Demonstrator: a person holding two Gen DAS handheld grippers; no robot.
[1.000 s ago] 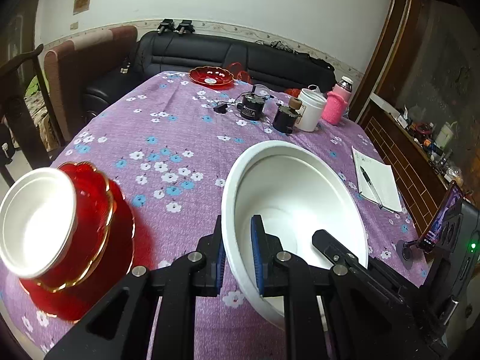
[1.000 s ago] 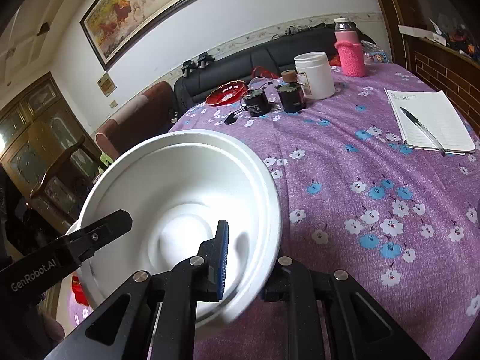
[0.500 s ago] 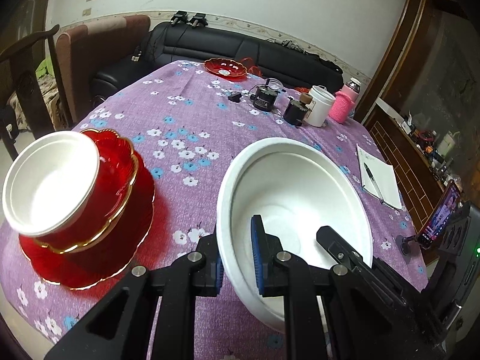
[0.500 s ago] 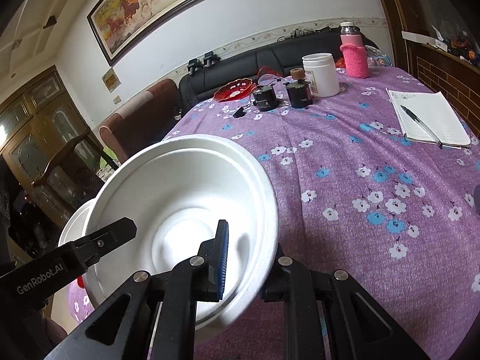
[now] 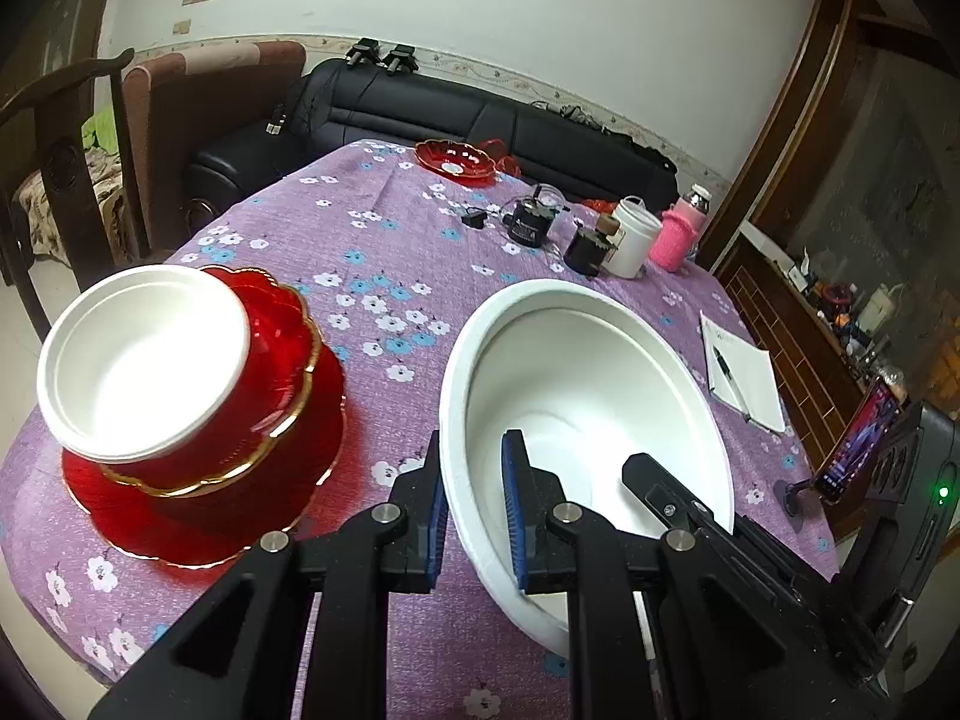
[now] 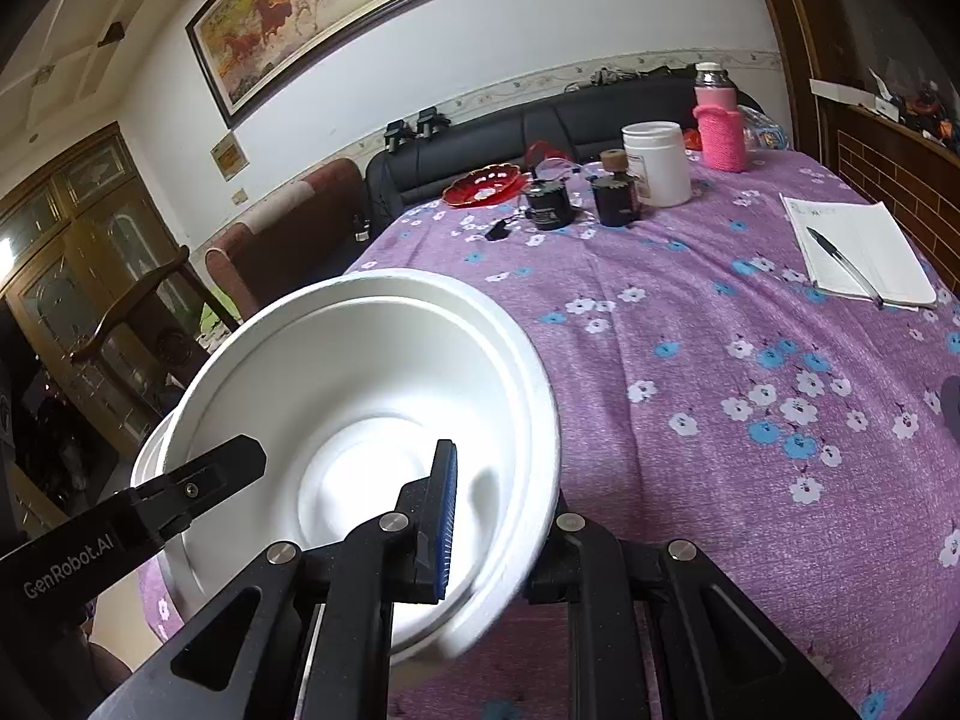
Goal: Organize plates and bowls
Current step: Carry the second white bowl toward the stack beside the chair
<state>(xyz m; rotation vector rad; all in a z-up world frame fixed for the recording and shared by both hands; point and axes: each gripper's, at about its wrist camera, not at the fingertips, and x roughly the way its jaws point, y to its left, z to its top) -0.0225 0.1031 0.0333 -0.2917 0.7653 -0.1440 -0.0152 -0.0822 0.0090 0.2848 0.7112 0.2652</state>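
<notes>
The large white bowl (image 5: 594, 420) is held clear of the counter (image 5: 384, 276), its rim pinched by the closed left tool (image 5: 474, 504) and right tool (image 6: 498, 516), and could be cracked or tipped against the stacked bowls (image 5: 180, 360) nearby.

Matt foam, glossy glass, woven cloth

The large white bowl (image 5: 600, 396) looks matt foam; the red dish (image 5: 270, 360) glossy, gold-rimmed; the tablecloth (image 6: 720, 360) textured fabric.

White bowl (image 5: 588, 396), purple floral tablecloth (image 5: 384, 276)
</notes>
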